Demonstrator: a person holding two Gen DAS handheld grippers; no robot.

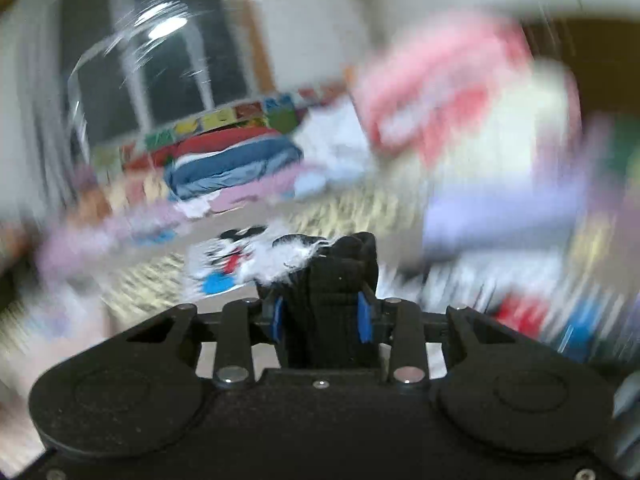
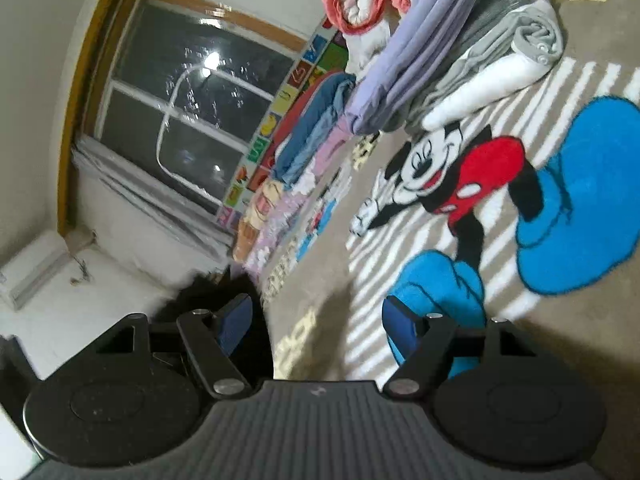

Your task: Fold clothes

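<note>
The left wrist view is smeared by motion. My left gripper [image 1: 324, 314] is shut on a black garment [image 1: 346, 264], which bunches up between the blue pads [image 1: 365, 316]; a white frayed bit [image 1: 294, 258] sits by its left side. In the right wrist view my right gripper [image 2: 316, 320] stands open over the carpet with nothing between its fingers. A dark fuzzy piece of fabric [image 2: 208, 292] lies just outside its left finger; I cannot tell whether it touches. A heap of loose clothes [image 2: 420, 60], lilac, grey, white and pink, lies at the top.
A carpet with a cartoon mouse [image 2: 460, 184] covers the floor. Folded blue and red items [image 2: 312, 132] and pastel pieces [image 2: 276, 208] line a colourful mat border under a dark window [image 2: 180, 120]. A white wall unit [image 2: 32, 268] is at the left.
</note>
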